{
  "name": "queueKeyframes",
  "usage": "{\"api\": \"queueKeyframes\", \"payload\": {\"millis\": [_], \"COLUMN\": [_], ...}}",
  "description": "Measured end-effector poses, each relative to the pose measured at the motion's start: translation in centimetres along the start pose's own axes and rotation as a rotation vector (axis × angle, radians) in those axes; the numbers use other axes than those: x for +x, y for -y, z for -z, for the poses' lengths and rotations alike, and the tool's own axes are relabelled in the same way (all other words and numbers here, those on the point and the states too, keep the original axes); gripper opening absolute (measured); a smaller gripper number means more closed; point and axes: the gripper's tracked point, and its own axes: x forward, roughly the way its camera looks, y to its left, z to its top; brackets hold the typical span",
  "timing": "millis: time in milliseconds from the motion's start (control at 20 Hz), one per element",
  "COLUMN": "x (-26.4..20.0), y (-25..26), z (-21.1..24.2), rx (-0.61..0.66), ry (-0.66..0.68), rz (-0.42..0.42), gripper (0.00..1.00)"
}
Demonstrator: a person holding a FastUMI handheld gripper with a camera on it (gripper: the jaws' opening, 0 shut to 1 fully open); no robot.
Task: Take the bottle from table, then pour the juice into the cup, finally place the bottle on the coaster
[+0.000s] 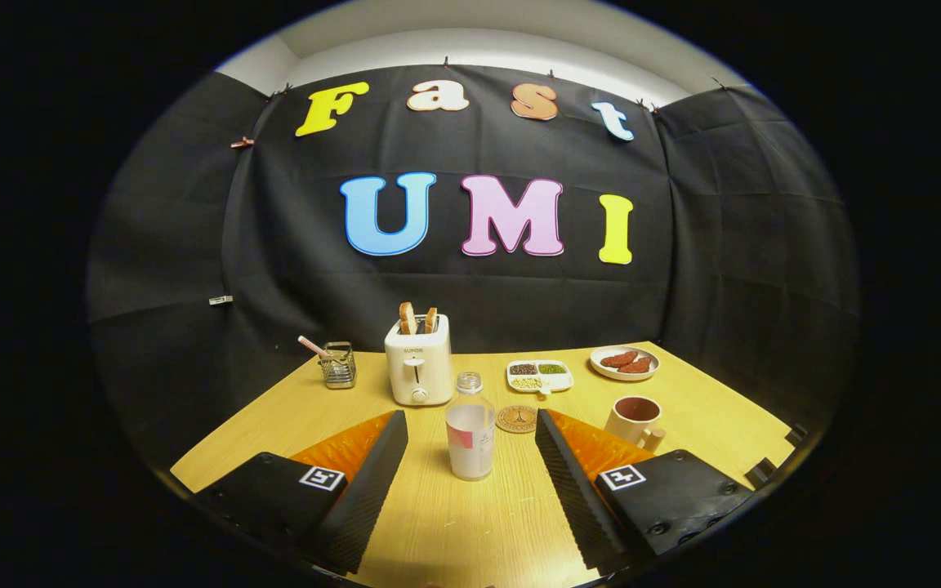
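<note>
Reading the table (683, 408) from left to right: a small wire basket (338, 365) with a stick poking out of it, then a pale toaster (416, 362) with two slices standing in its slots, then the bottle (470, 429) I am after, the round coaster (517, 418) just behind and right of it, a divided dish (540, 376) of seeds further back, a plate (624, 363) of brownish pieces, and nearest on the right the cup (635, 420), its mouth up. My gripper (470, 425) is spread wide — neither finger touches anything — and the bottle stands on the wood about level with the fingertips, roughly centred in the gap, with clear space on each side. The bottle is upright, long axis vertical, cap at the top, milky liquid filling most of it. The step in hand, as I judge it, is the approach and grasp: I should ease straight forward until the bottle's body sits well between the fingers, keep the fingers level, and close on the wide middle part below the shoulder, not on the neck — a high grip could tip it. Squeeze evenly so it neither slides toward the coaster nor rocks, then lift straight up before swinging right to the cup.
</note>
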Motion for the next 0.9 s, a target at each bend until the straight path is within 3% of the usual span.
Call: {"api": "queueKeyframes", "payload": {"millis": [300, 550, 900], "x": [3.7, 6.8, 10.5], "y": [-0.4, -1.0, -0.4], "z": [1.6, 4.0, 6.6], "rx": [0.032, -0.015, -0.008], "ry": [0.008, -0.017, -0.051], "rz": [-0.018, -0.044, 0.004], "gripper": [0.97, 0.99, 0.99]}}
